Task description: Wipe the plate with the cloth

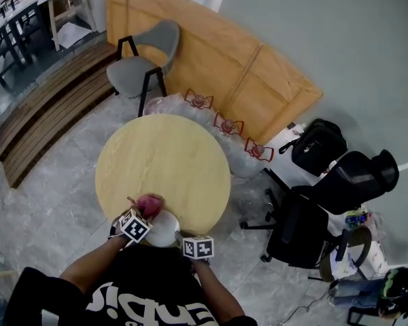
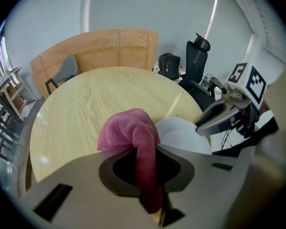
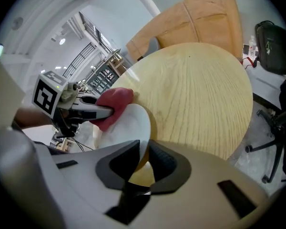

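Left claw (image 2: 145,175): pinching the pink cloth (image 2: 128,130). One strip of it runs down between the jaws, and the rest bunches out in front of them.
Right claw (image 3: 142,163): pressed onto the near rim of the white plate (image 3: 128,128), whose thin edge sits between the two dark pads.
Plate: at the near edge of the round wooden counter (image 1: 163,161), just in front of the person. It is tilted up off the wood rather than lying flat, and its face looks plain white.
Cloth: on the left, far part of the plate, with the bunched end touching the rim there. In the head view it sits just left of the plate and over the counter top.
Claws together: close to each other at the near rim of the counter, the left one to the left of the plate and the right one at its near side.
Counter: pale wood grain.
Surroundings: a grey chair (image 1: 144,53) stands on the far side of the counter. A large wooden panel (image 1: 224,66) leans on the wall behind it. A black office chair (image 1: 313,216) and a black bag (image 1: 318,145) are to the right, on the grey floor.
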